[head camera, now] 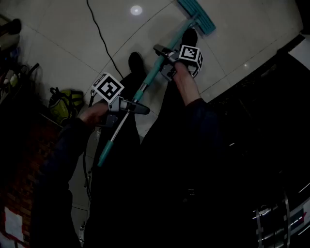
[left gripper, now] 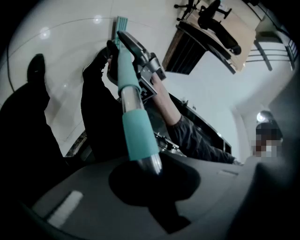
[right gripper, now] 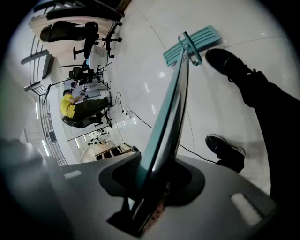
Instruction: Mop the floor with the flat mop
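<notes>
On flat mop (head camera: 151,76), left hand-held gripper (head camera: 131,107), right hand-held gripper (head camera: 163,62), both clamped, bag (head camera: 63,104) only head view

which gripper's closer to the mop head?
Right. The right gripper clamps the pole lower down, toward the mop head; the left gripper holds its upper end, farther back.

Glossy white tiled floor (head camera: 232,53) fills the room, a ceiling light's reflection (head camera: 136,9) shining near its far edge. A black cable (head camera: 100,36) trails across the tiles. A yellow-green bag (head camera: 65,104) sits at the dim left side, with red brickwork (head camera: 22,189) nearer. Black office chairs (right gripper: 70,30) stand on a distant wooden platform (left gripper: 246,40)
</notes>
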`<state>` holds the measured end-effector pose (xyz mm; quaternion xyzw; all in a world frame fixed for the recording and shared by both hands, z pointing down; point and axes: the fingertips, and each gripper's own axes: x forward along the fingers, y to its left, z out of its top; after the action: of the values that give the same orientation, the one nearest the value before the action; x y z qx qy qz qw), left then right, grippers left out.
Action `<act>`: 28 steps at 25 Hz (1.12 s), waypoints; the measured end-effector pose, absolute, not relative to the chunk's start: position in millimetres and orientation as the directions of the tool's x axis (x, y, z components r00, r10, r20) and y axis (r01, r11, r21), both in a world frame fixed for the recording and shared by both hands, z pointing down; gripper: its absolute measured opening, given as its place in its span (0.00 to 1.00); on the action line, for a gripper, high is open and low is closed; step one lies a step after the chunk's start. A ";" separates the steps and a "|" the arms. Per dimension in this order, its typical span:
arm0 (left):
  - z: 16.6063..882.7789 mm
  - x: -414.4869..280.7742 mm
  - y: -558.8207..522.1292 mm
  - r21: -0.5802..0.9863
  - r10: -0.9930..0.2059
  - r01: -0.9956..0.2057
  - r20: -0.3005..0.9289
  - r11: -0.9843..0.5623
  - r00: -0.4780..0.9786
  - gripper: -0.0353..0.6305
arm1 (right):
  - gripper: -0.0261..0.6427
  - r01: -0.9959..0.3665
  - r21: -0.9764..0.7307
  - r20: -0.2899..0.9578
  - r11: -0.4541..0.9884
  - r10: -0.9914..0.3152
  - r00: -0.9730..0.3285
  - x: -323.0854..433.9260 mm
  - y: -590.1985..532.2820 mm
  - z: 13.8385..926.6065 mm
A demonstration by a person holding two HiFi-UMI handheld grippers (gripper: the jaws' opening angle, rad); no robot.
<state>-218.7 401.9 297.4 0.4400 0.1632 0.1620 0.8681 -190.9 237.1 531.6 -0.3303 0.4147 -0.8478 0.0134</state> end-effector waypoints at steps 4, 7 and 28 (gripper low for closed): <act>308.1 -169.4 367.6 0.828 0.429 -0.138 -0.133 0.544 0.893 0.12 | 0.26 -0.244 -0.717 0.552 -0.652 -0.318 -0.771 -134.7 202.4 537.3; 315.7 -120.8 336.4 0.826 0.430 -0.151 -0.118 0.542 0.895 0.12 | 0.26 -0.250 -0.723 0.553 -0.644 -0.321 -0.769 -85.6 166.6 541.3; 353.2 197.1 138.7 0.870 0.401 -0.075 -0.147 0.487 0.904 0.12 | 0.27 -0.300 -0.737 0.588 -0.606 -0.356 -0.726 235.9 -42.2 566.7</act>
<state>197.1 138.7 353.2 0.4866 0.1676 0.1408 0.8458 235.9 -42.2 566.7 -0.3698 0.4436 -0.8162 0.0172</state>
